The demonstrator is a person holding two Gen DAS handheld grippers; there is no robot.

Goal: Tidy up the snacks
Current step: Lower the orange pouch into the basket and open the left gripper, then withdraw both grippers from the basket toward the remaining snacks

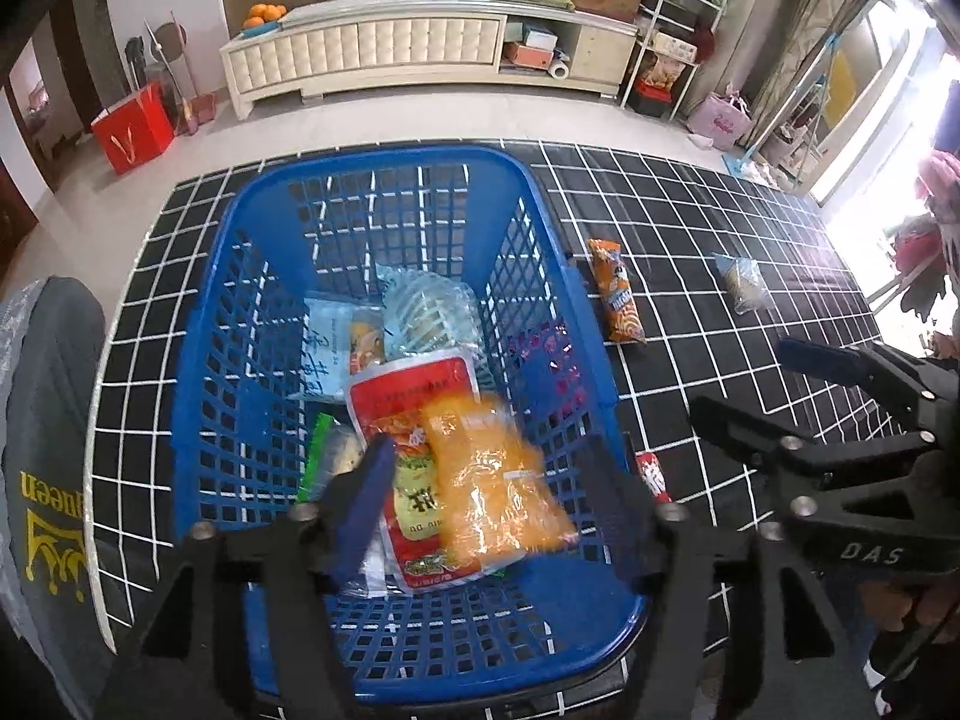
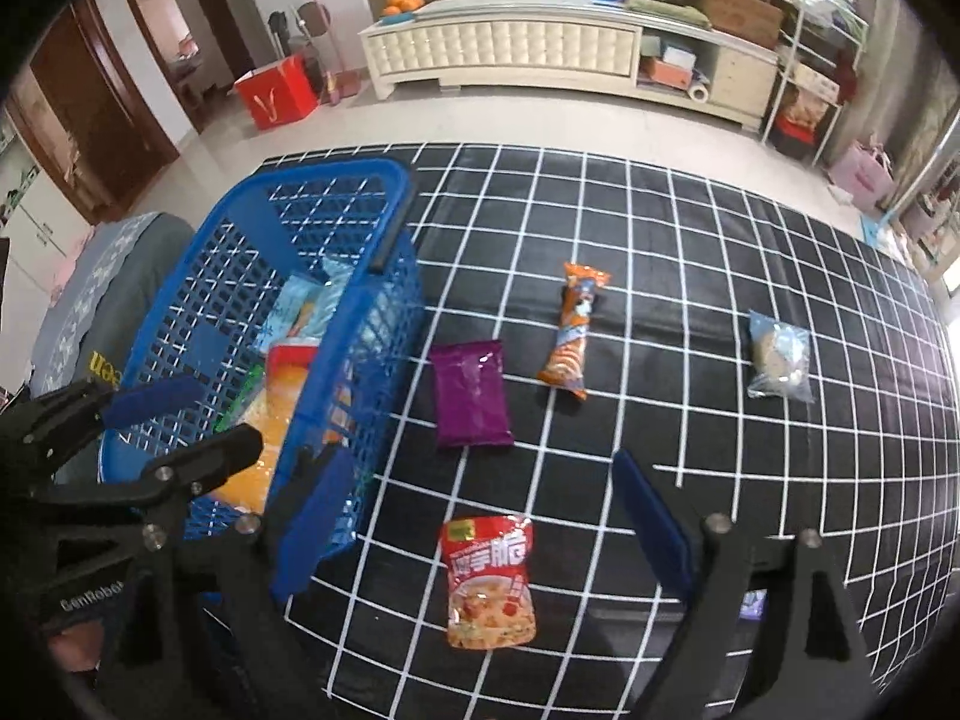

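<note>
A blue mesh basket stands on the black grid-patterned table and holds several snack packs. My left gripper is open above the basket; a blurred orange pack is between and below its fingers, over a red pack. My right gripper is open and empty above a red snack pouch on the table. A purple pack, an orange tube pack and a clear cookie pack lie on the table to the right of the basket.
The table has a black cloth with white grid lines. A grey cushion is to the left of the basket. A white TV cabinet and a red box stand on the floor beyond.
</note>
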